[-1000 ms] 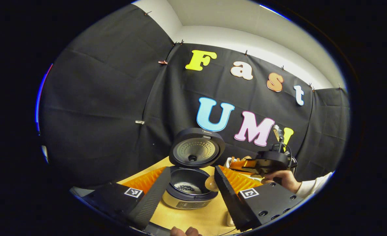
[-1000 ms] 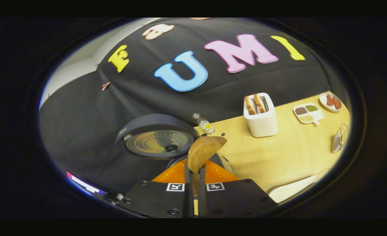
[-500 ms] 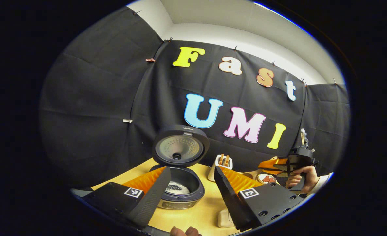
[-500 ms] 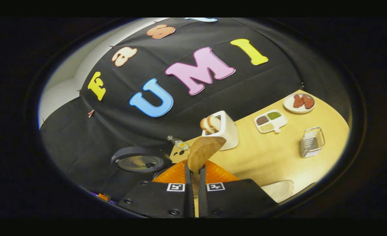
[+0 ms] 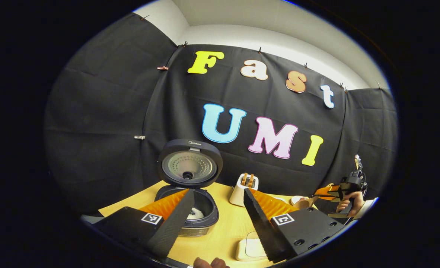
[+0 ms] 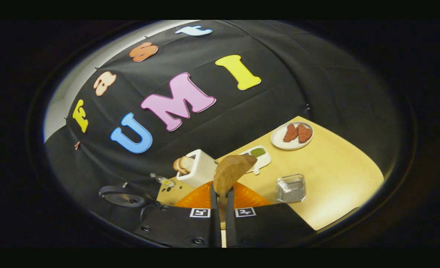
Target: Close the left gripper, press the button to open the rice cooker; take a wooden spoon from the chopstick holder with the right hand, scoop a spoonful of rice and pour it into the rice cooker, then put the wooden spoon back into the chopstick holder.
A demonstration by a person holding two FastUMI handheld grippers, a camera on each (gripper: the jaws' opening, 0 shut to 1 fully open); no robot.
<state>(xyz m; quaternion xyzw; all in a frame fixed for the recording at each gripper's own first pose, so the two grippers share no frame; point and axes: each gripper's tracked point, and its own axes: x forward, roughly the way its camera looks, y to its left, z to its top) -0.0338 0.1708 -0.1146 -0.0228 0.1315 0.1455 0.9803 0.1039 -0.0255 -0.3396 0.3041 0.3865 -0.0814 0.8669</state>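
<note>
The rice cooker (image 5: 188, 213) stands open on the table, its lid (image 5: 189, 163) upright, with a small heap of white rice (image 5: 195, 213) in the pot. My left gripper (image 5: 214, 219) hangs open in front of it, holding nothing. At the far right, a hand holds my right gripper (image 5: 318, 193), clear of the cooker. My right gripper (image 6: 222, 197) is shut on the handle of the wooden spoon (image 6: 231, 172), whose bowl sticks out ahead and looks empty. A metal mesh holder (image 6: 290, 188) stands just right of the spoon.
On the wooden table (image 6: 335, 175) are a white toaster (image 6: 199, 167) with bread, a small bottle (image 6: 163, 180), a divided white dish (image 6: 260, 154) and a plate of meat (image 6: 292, 134). A white dish (image 5: 249, 247) lies near my left gripper.
My right gripper has carried the spoon from over the cooker away to the right, toward the mesh holder. White rice now lies in the pot. The left gripper stays open and has drifted slightly.
</note>
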